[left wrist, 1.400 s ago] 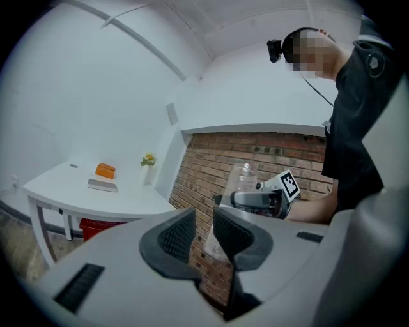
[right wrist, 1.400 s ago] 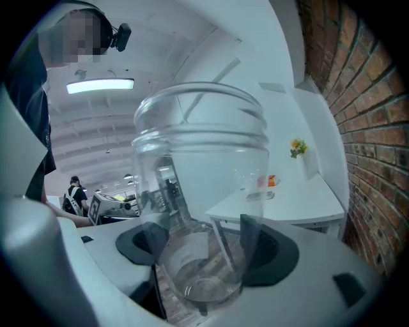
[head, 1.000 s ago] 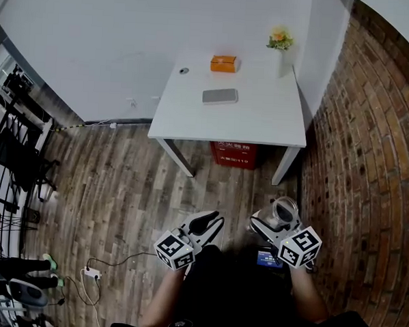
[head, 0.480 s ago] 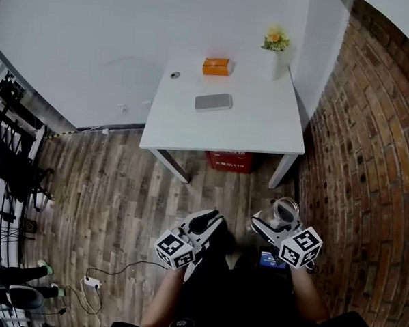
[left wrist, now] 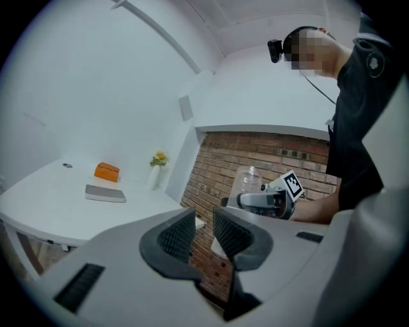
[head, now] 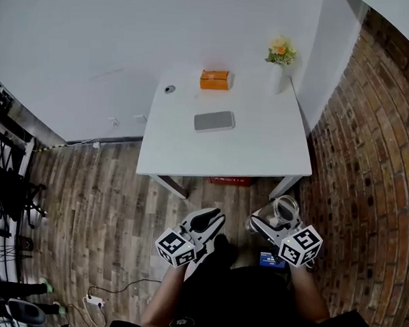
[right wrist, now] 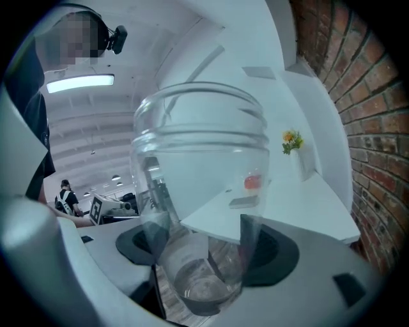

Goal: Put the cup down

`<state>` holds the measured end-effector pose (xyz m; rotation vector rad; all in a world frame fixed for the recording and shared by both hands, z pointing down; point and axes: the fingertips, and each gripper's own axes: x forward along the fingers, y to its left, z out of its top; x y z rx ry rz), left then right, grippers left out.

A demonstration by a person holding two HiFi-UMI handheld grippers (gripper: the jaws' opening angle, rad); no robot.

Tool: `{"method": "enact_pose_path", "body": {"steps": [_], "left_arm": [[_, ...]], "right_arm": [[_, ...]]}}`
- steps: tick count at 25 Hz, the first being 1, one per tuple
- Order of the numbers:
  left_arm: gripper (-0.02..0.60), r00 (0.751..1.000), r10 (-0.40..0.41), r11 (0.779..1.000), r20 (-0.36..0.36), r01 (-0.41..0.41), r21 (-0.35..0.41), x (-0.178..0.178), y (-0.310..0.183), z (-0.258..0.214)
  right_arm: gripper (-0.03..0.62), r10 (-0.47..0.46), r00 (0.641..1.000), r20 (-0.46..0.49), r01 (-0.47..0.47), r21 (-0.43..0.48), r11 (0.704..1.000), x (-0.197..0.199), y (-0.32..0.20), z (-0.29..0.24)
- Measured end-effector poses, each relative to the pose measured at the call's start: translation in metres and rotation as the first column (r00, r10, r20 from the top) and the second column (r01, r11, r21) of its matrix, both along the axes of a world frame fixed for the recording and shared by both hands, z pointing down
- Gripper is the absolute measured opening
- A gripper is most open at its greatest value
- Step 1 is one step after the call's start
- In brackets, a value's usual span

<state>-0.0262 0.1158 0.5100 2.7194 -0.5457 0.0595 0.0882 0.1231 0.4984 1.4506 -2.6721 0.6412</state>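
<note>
A clear glass cup [head: 285, 209] is held in my right gripper [head: 275, 224], whose jaws are shut on its lower part. In the right gripper view the cup [right wrist: 201, 166] fills the middle, upright and empty, between the two dark pads [right wrist: 271, 255]. The left gripper view shows the same cup [left wrist: 246, 181] off to its right. My left gripper [head: 205, 224] hangs beside it at the same height, jaws together with nothing in them [left wrist: 203, 231]. Both grippers are over the wooden floor, short of the white table [head: 260, 152].
On the table lie an orange box [head: 214, 79], a flat grey pad [head: 214, 121], a small round object [head: 169, 89] and a white vase with flowers [head: 279, 61]. A brick wall [head: 368, 168] runs along the right. A red box [head: 225, 182] stands under the table.
The table has drawn closer and lower in the head view. Both grippers keep their places in front of the body, and the cup stays in the right one.
</note>
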Motion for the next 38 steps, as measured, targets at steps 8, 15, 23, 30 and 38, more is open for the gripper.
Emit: {"method": "enact_pose_path", "body": {"steps": [8, 15, 23, 30, 38], "left_arm": [[0.094, 0.999, 0.040, 0.999, -0.019, -0.040, -0.001, -0.018, -0.065, -0.004], [0.094, 0.999, 0.044, 0.999, -0.026, -0.044, -0.003, -0.039, -0.096, -0.002], [0.094, 0.999, 0.019, 0.999, -0.044, -0.021, -0.039, -0.054, -0.117, 0.006], [0.094, 0.999, 0.012, 0.998, -0.044, -0.015, -0.066, -0.048, -0.120, 0.015], [0.094, 0.998, -0.066, 0.996, -0.007, 0.066, -0.057, -0.053, -0.150, 0.015]], "right_arm": [[0.357, 0.027, 0.999, -0.022, -0.028, -0.001, 1.000, -0.023, -0.061, -0.010], [0.357, 0.039, 0.999, -0.021, -0.039, -0.011, 0.999, -0.041, -0.096, -0.009], [0.357, 0.034, 0.999, -0.039, -0.035, -0.029, 0.999, -0.053, -0.117, -0.010], [0.357, 0.024, 0.999, -0.040, -0.026, -0.061, 0.998, -0.047, -0.126, 0.000], [0.357, -0.051, 0.999, -0.002, 0.051, -0.041, 0.998, -0.051, -0.170, 0.003]]}}
